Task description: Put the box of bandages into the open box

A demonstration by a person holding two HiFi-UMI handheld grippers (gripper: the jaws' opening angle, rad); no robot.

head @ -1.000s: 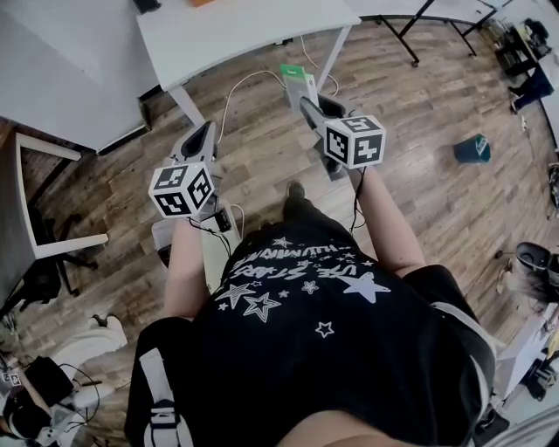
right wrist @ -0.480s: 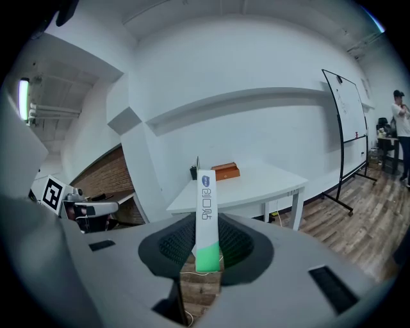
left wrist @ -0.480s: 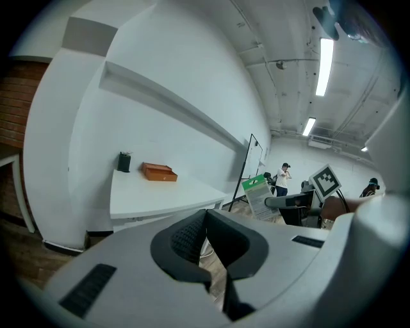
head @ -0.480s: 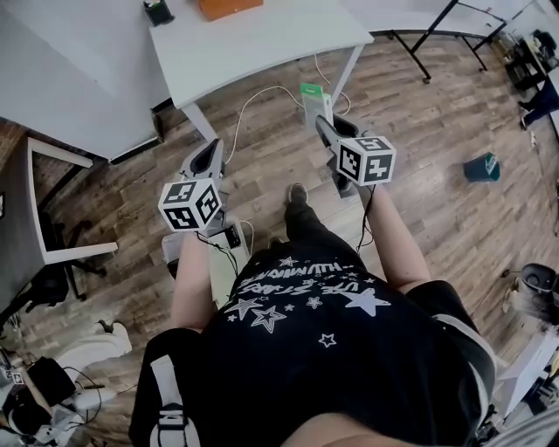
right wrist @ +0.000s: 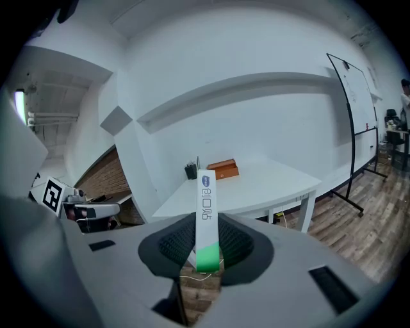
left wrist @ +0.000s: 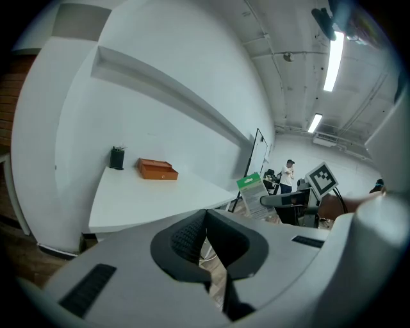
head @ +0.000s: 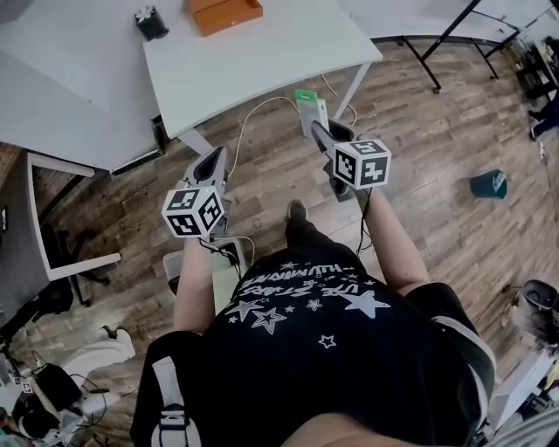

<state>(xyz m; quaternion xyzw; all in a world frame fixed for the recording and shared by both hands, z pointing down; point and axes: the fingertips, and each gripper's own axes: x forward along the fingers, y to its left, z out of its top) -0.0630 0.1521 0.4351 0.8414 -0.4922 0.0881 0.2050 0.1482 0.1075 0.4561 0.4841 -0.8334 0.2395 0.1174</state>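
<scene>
The box of bandages (right wrist: 206, 211) was clamped between the right gripper's (right wrist: 205, 248) part-spread jaws. The left gripper's (left wrist: 206, 246) jaws were closed, empty. The orange open box (head: 223, 13), contents unclear, was set far off on the white table (head: 262, 65), above a wooden floor (head: 419, 175).

Floor: brown wood planks (head: 437, 192) run across the whole room; a white cable (head: 262, 99) loops over them beside a table leg.
Table: a white table (head: 262, 61) on white legs stands against the wall.
Wall: the wall (right wrist: 256, 57) is plain white with a long ledge; a brick section (right wrist: 109, 182) shows lower down.
Light: ceiling tubes (left wrist: 333, 61) are lit.
Whiteboard: a black-framed whiteboard (right wrist: 355, 96) stands on a stand beyond the table.
Bin: a teal bin (head: 489, 184) stands alone on the floor.
</scene>
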